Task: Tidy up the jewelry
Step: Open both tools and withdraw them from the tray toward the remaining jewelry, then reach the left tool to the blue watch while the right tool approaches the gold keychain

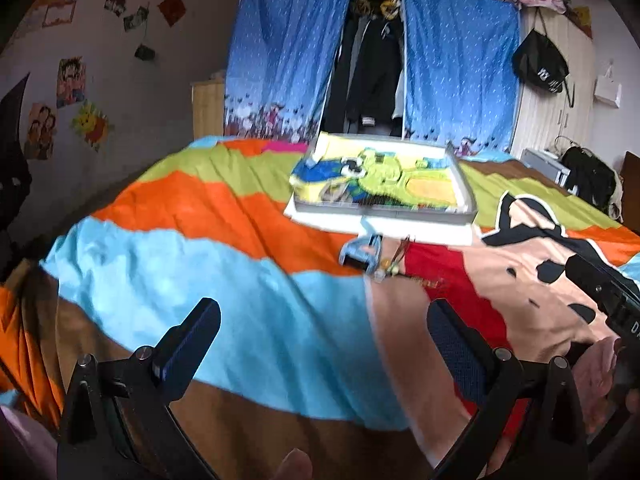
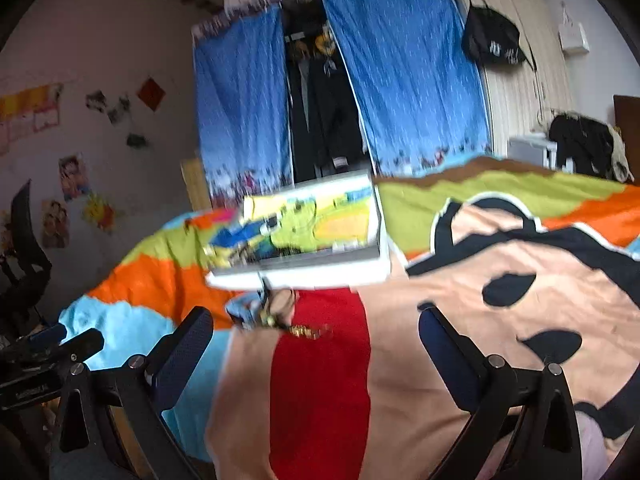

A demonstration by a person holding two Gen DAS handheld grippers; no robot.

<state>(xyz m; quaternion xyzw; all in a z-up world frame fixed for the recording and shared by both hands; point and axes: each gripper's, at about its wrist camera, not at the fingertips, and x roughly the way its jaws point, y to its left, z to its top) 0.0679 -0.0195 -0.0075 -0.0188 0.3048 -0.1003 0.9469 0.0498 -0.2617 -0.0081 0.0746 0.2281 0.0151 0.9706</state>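
Both my left gripper (image 1: 324, 344) and right gripper (image 2: 316, 344) hung released and empty, lined up toward the jewelry pile (image 1: 390, 266) beside the tray (image 1: 470, 200) on the bed.

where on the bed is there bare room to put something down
Free: the light blue band of the bedspread left of the jewelry pile, and the peach patch right of the red stripe. Crowded: the strip between the pile and the tray behind it.

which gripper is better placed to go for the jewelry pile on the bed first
Right, probably. The jewelry pile lies between the open right gripper fingers, slightly left. For the left gripper, also open, it sits further ahead and right.
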